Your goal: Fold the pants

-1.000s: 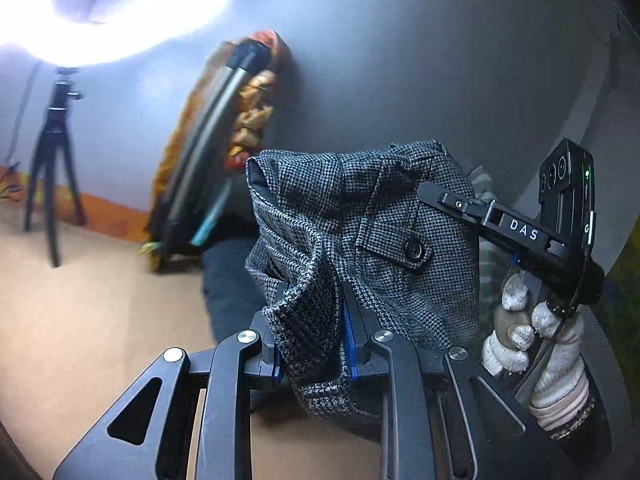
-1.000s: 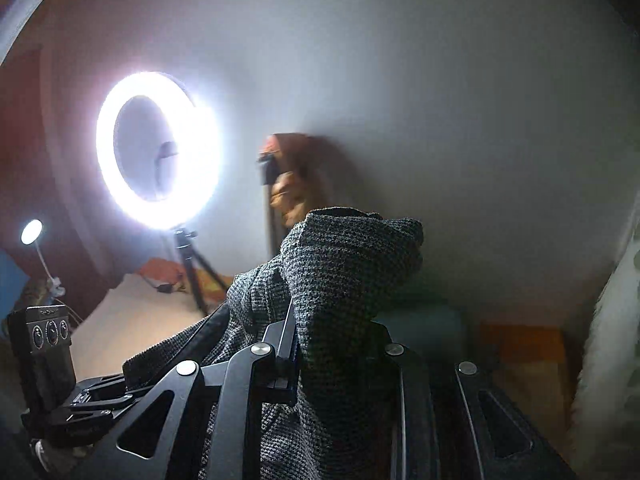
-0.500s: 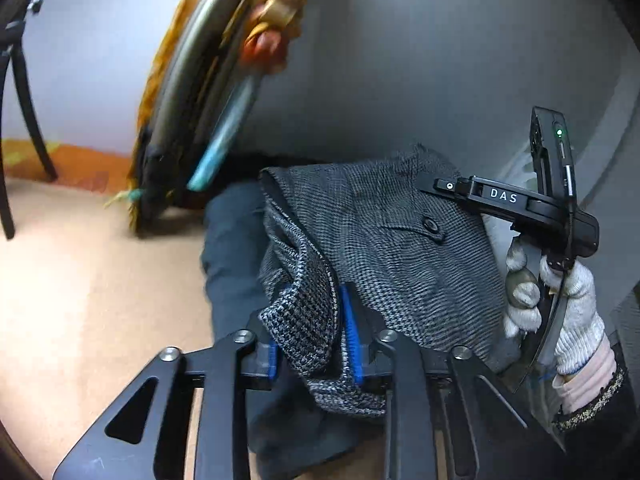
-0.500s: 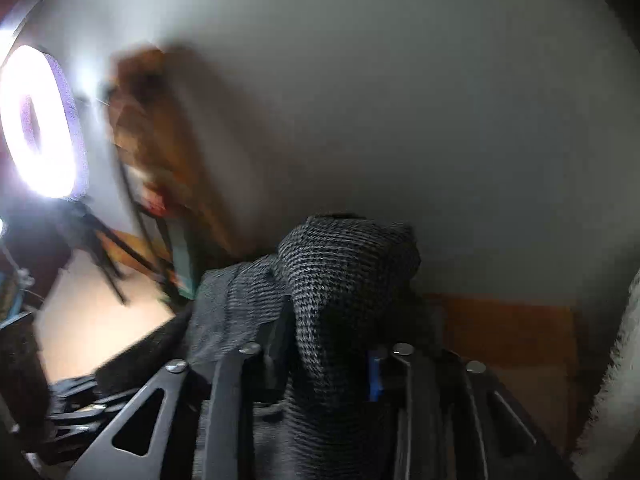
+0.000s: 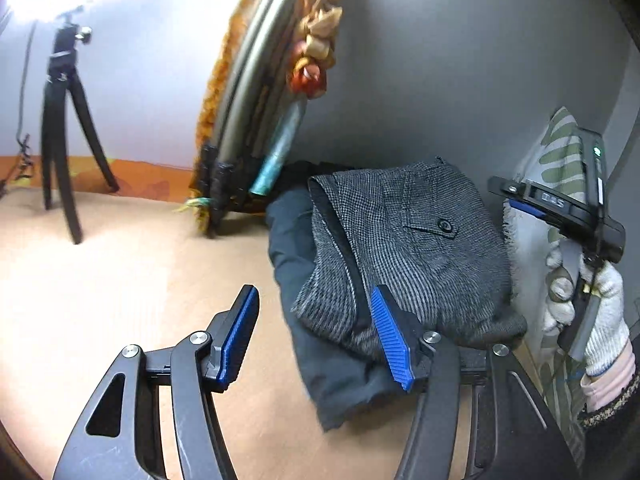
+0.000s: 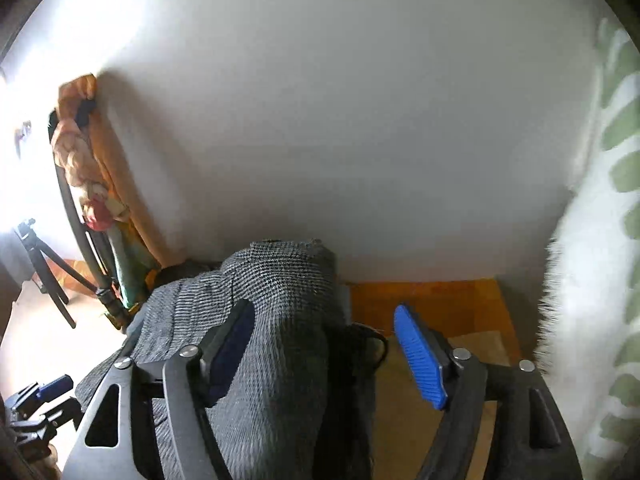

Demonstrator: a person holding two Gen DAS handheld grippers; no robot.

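Grey houndstooth pants [image 5: 404, 248] lie folded in a thick bundle at the back of the tan desk [image 5: 100, 288], close to the pale wall [image 5: 440, 60]. They rest on top of a dark navy garment [image 5: 340, 368] that spreads out beneath them toward the front. A buttoned pocket flap [image 5: 434, 226] faces up on the top layer.

From the left wrist view, the left hand-held gripper [image 5: 316, 336] is released, its 2 blue-padded fingers spread wide. The left pad [image 5: 238, 340] hangs over bare desk, while the right pad [image 5: 390, 340] sits at the near edge of the pants; whether it touches the cloth I cannot tell.

The right hand-held gripper [image 6: 332, 356] is also spread apart in its own view. Its left finger [image 6: 230, 348] lies against or just over the pants [image 6: 276, 320], and its right pad [image 6: 420, 360] stands apart over the desk. In the left wrist view a white-gloved hand [image 5: 584, 308] holds that black tool at the right side of the bundle.

Behind the pants, a bundle of dark hoops wrapped in orange fabric [image 5: 272, 92] leans on the wall. A black tripod [image 5: 64, 132] stands at the far left of the desk. A white cloth with green leaf print [image 6: 600, 240] hangs at the right edge.
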